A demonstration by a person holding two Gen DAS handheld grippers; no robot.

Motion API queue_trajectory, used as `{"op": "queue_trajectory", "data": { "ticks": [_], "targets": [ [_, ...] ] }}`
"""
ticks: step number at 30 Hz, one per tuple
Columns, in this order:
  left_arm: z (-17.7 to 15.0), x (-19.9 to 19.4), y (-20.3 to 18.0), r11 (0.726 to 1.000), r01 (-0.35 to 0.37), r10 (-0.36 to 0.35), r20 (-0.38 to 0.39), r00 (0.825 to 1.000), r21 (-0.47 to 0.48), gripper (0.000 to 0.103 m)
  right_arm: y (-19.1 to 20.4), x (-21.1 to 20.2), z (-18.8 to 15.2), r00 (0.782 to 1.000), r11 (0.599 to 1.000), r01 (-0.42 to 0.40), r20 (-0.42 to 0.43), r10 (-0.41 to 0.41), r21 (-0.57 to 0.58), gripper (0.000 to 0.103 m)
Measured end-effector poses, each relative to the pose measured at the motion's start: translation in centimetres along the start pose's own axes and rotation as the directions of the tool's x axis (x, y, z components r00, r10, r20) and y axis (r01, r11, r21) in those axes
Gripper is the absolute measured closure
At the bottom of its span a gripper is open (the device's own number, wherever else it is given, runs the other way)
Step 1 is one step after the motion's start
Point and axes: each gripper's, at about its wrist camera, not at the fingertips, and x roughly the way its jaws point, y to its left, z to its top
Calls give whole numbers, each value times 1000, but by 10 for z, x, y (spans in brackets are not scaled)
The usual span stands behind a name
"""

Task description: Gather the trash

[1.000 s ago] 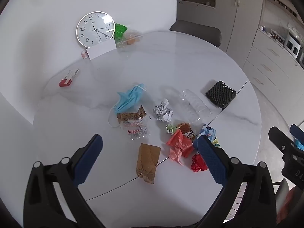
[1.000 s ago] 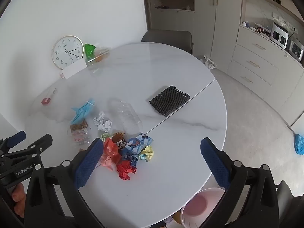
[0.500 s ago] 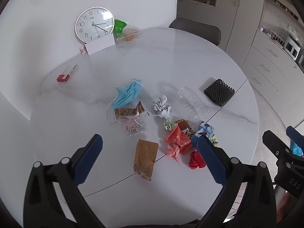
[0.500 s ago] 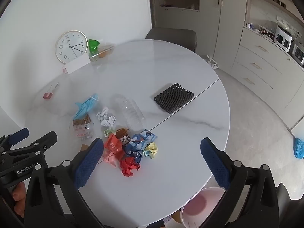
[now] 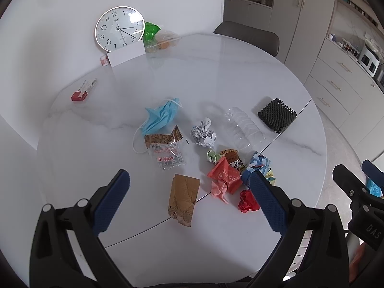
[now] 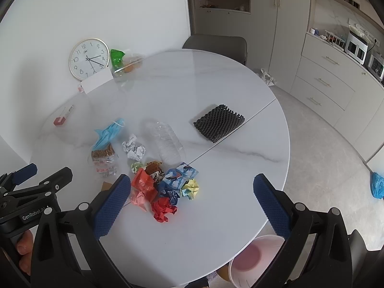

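Both views pull back a bit higher over the round white marble table (image 6: 216,76); nothing's grabbed yet. I've got left gripper (image 5: 189,198) and right gripper (image 6: 192,202) spread wide, empty. Next: drop onto the crumpled red paper ball (image 6: 164,209) beside the brown paper scrap (image 5: 183,198).

Both black plastic two-finger grippers, left (image 5: 188,181) & right (image 6: 192,180), have knobbly blue pads (image 5: 111,201), silver screws; "GenRobot.AI" and "DAS" printed on bodies.

Right tongs' finger (image 6: 112,206) hides part of brown paper (image 6: 105,186); pink bin (image 6: 249,261) partly cut off
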Motion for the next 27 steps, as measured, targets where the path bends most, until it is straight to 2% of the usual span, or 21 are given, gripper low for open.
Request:
{"op": "queue_trajectory", "data": {
  "ticks": [27],
  "targets": [
    [-2, 2, 4, 1000, 3, -3, -2, 1000, -7, 7, 5, 1, 0, 1000, 1000, 0, -8, 0, -5, 2]
  ]
}}
